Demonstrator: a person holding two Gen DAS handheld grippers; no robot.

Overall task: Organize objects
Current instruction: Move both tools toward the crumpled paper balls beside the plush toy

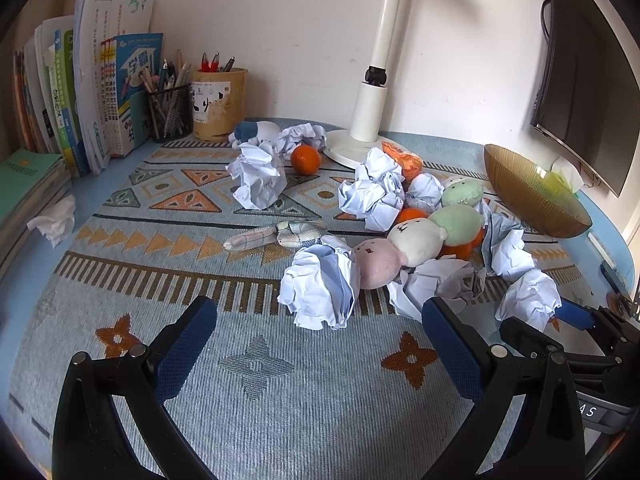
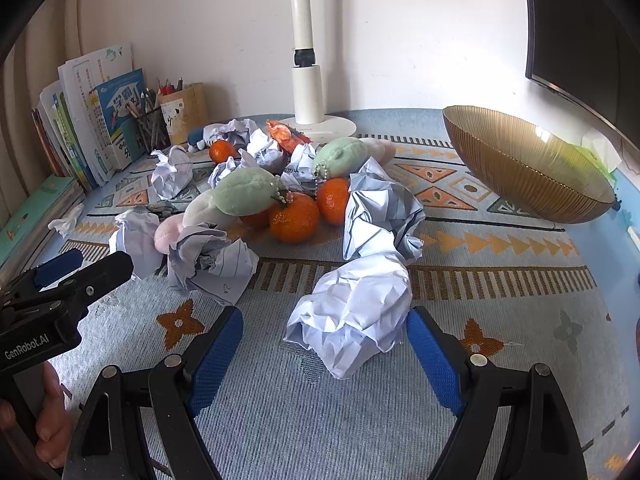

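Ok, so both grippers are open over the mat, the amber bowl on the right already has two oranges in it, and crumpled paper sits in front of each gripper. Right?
Not quite: the amber bowl holds no oranges. The right wrist view shows it empty, with the oranges out on the mat among the plush toys. The rest holds: the left gripper and right gripper are open, each facing crumpled paper.

- tablecloth: light blue, orange triangles and stars
- paper balls white, lined
- tangerines bright orange
- bowl at 2 o'clock: ribbed amber-gold
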